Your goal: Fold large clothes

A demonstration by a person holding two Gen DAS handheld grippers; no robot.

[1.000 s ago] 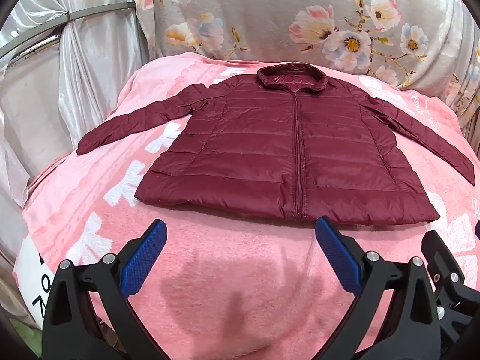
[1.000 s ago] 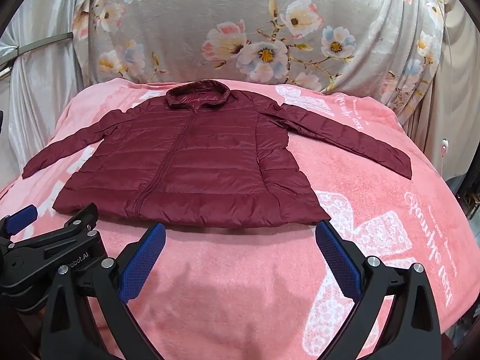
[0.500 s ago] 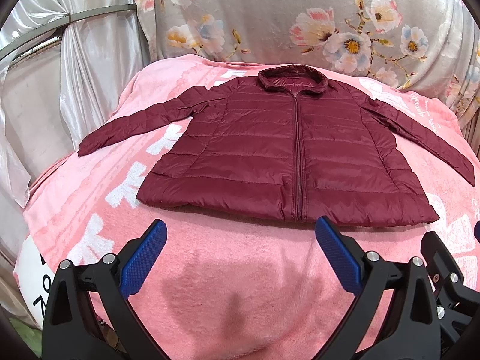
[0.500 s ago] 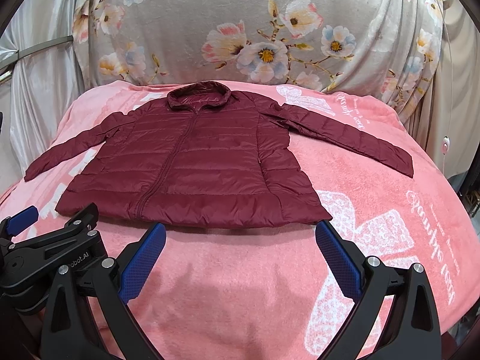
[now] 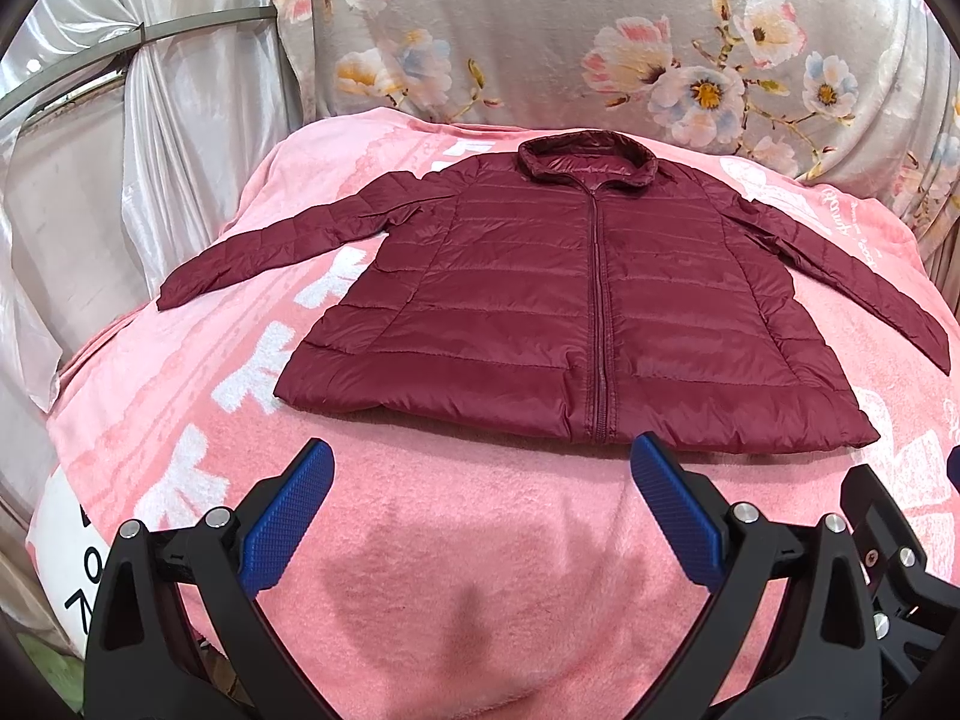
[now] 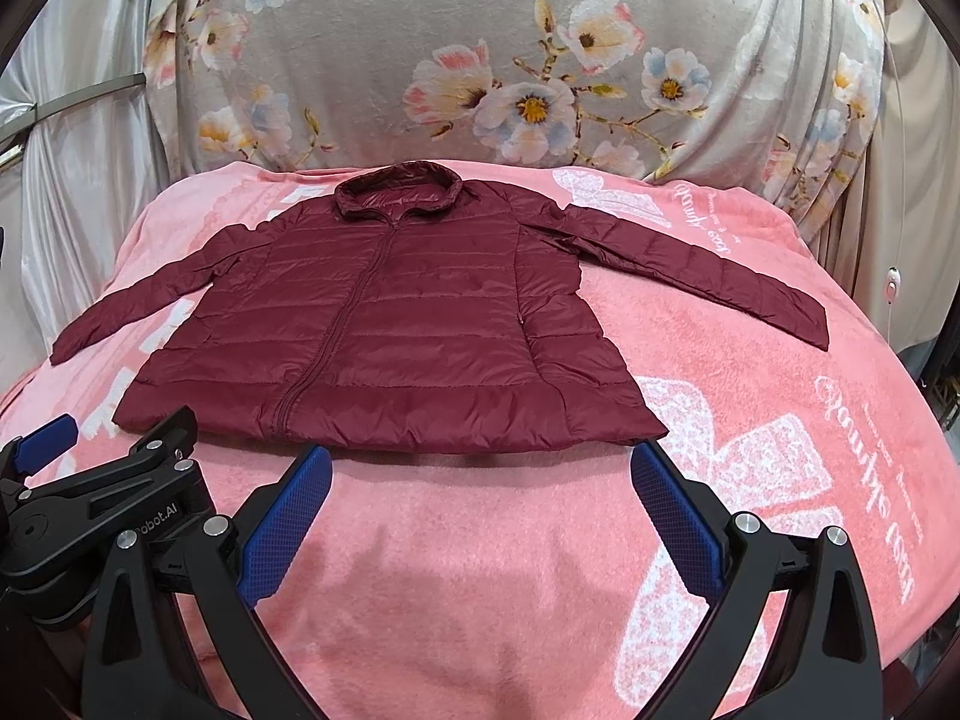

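The burgundy quilted down jacket (image 5: 576, 312) lies flat and zipped on the pink blanket (image 5: 468, 540), looking light, soft and slippery, so the left tool (image 5: 480, 498) and right tool (image 6: 480, 498), both spread and empty, should probably pinch the sleeve cuffs or hem corners.

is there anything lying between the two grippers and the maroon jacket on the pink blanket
Nothing visible. Only bare pink blanket separates the left gripper and the right gripper from the hem of the maroon jacket. Both have their jaws open and empty, and the jacket lies flat with its sleeves spread.
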